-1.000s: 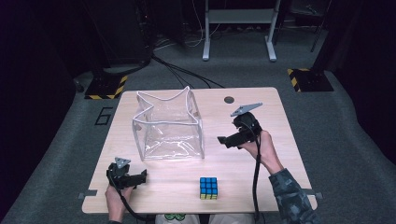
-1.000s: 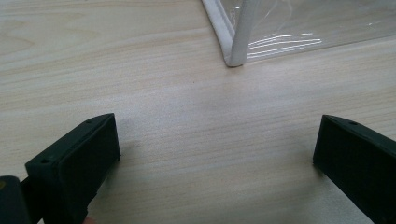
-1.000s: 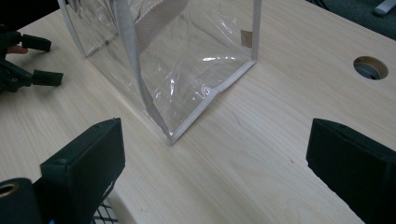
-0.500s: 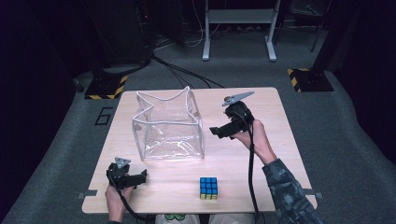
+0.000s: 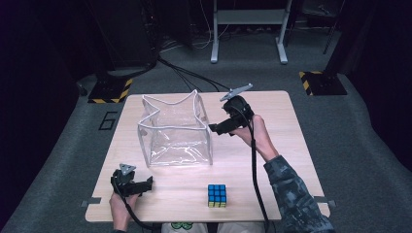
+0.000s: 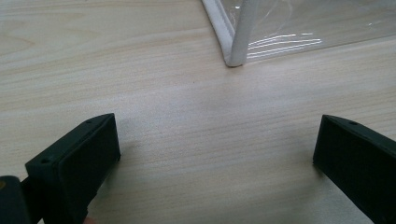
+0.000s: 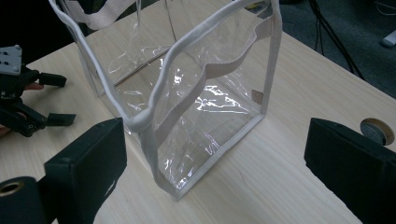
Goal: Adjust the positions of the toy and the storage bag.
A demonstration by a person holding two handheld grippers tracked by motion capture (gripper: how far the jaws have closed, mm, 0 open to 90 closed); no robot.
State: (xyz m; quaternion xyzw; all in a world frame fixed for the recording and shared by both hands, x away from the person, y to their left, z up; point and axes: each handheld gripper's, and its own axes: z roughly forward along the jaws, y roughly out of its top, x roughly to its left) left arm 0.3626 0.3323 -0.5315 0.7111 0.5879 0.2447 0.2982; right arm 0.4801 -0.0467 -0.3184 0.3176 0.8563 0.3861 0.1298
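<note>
- We see the clear plastic bag (image 5: 176, 131) standing open at the centre of the bench (image 5: 272, 160), with the cube (image 5: 217, 195) well apart at lower centre.
- Our right hand-held gripper (image 5: 212, 128), jaws spread and empty, sits just beside the bag's right corner.
- Our left hand-held gripper (image 5: 148, 183) rests at lower left, jaws apart, holding nothing.
- We judge the bag light, floppy and slippery; the white trimmed rim (image 7: 154, 100) looks the firmest place to pinch.

Bag (image 5: 176, 131) stands centre of table (image 5: 282, 160) — cube (image 5: 217, 195) lower centre, right gripper (image 5: 217, 128) just right of bag, left gripper (image 5: 145, 184) lower left.
</note>
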